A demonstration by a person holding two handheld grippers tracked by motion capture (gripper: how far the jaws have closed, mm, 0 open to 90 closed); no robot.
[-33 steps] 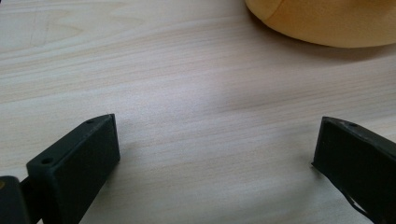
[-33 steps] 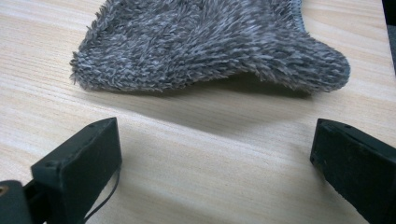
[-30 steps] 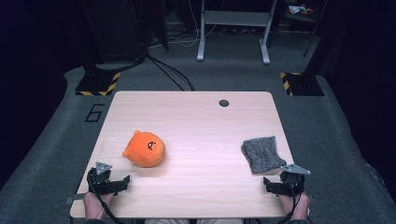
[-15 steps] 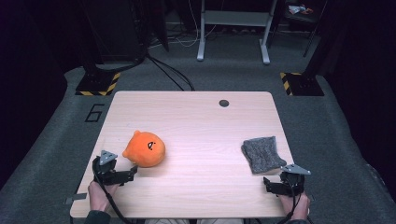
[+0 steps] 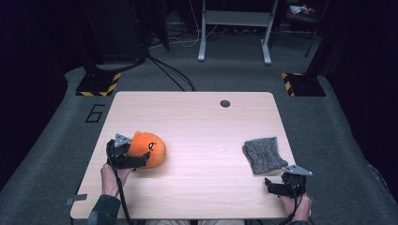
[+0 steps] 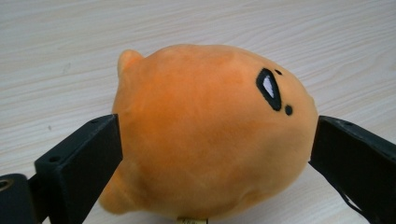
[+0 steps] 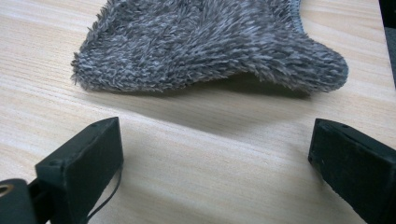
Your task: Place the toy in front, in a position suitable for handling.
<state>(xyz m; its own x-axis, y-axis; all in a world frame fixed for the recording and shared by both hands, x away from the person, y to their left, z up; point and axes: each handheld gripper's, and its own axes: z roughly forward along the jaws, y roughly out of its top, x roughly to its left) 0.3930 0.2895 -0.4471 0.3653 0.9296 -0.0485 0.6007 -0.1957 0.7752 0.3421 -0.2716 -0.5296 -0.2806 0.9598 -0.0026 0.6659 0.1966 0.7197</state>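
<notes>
My left gripper straddles the orange plush toy at the table's eight o'clock, jaws spread, flanking its sides. I should squeeze gently at mid-body. My right gripper rests spread near the grey cloth.

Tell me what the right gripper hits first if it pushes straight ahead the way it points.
Most likely the grey fuzzy cloth. The right gripper is open, its fingers on bare table short of the cloth's raised near edge; the gap between looks free, though its depth is hard to judge.
</notes>
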